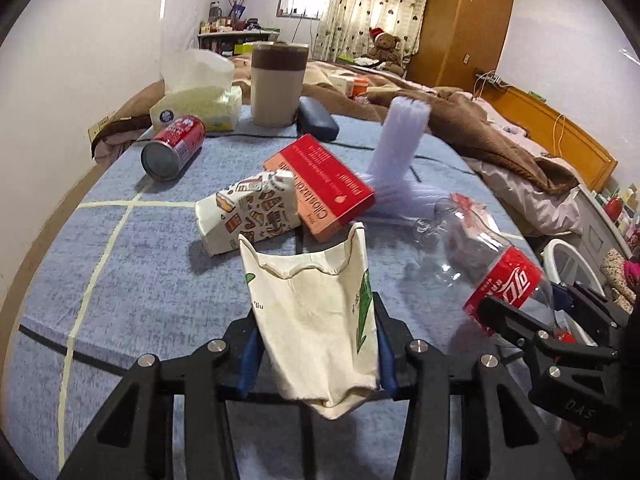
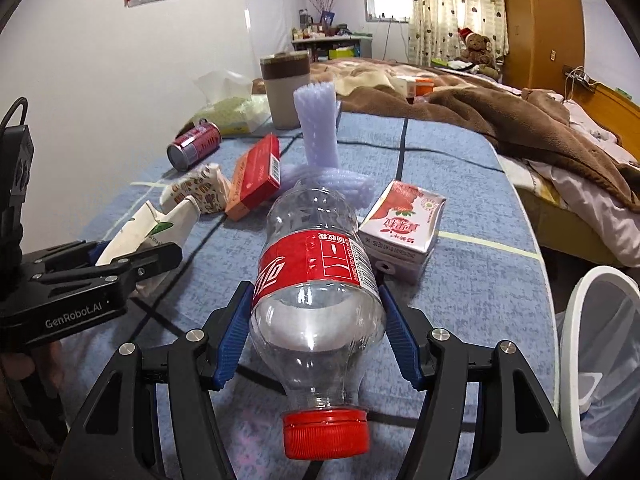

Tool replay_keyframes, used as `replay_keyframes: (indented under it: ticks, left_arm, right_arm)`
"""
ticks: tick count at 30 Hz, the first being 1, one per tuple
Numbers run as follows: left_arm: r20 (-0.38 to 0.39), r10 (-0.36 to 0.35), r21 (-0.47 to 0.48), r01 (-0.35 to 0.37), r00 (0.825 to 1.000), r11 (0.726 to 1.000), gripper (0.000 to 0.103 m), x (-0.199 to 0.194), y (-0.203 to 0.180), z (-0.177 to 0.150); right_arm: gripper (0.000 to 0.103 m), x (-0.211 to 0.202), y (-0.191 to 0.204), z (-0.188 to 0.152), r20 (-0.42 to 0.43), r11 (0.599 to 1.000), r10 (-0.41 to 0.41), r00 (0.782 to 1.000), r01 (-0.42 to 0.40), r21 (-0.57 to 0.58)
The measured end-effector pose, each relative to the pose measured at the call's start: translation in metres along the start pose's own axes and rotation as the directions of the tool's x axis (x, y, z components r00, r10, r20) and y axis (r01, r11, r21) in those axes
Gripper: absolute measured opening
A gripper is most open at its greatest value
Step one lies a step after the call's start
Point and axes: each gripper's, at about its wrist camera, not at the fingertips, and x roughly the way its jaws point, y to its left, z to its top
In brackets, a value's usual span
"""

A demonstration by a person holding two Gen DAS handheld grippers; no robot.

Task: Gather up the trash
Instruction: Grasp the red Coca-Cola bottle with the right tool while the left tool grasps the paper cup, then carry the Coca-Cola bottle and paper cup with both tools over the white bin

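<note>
My left gripper (image 1: 320,344) is closed on a flattened paper cup (image 1: 320,320); the blue pads press its two sides and it hangs above the table (image 1: 120,280). My right gripper (image 2: 316,332) is closed on an empty plastic bottle (image 2: 316,280), just under the red label, with the red cap toward me. Both pieces are off the cloth, so I judge the step in hand is to carry them to the bin (image 2: 596,360).

To do it well, I would keep the squeeze steady. The cup is soft and can slip out if the pads relax. The bottle is round and smooth, so I would not tilt it much.

The bin stands low, just beside the right edge of the table, with a clear bag inside. I cannot tell how deep it is. The way to the right looks free: only the juice carton (image 2: 400,232) lies near the bottle. Ahead lie the red box (image 1: 324,184), the printed paper bag (image 1: 248,212), the foam net (image 1: 396,152) and the can (image 1: 174,146), all still to collect. The two grippers are near each other, so I would move the right one first.
</note>
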Motion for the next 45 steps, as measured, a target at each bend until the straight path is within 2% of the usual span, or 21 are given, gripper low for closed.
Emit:
replay_keyframes:
  ticks: [14, 26, 37, 45]
  left_arm:
    - [0.082, -0.040, 0.080, 0.034, 0.996, 0.996, 0.049, -0.034, -0.041, 0.005]
    - [0.106, -0.122, 0.195, 0.100, 0.987, 0.976, 0.049, -0.039, -0.105, 0.012]
    - [0.098, -0.212, 0.291, 0.176, 0.972, 0.940, 0.049, -0.033, -0.168, 0.017]
    - [0.061, -0.296, 0.376, 0.252, 0.953, 0.892, 0.049, -0.023, -0.227, 0.018]
  right_arm:
    - [0.064, -0.046, -0.025, -0.006, 0.092, 0.998, -0.043, 0.995, 0.039, 0.052]
    - [0.064, -0.079, -0.068, -0.017, 0.141, 0.982, -0.148, 0.979, 0.129, 0.137]
    - [0.064, -0.099, -0.111, -0.025, 0.147, 0.947, -0.267, 0.953, 0.230, 0.225]
    - [0.064, -0.111, -0.151, -0.038, 0.114, 0.894, -0.375, 0.920, 0.327, 0.306]
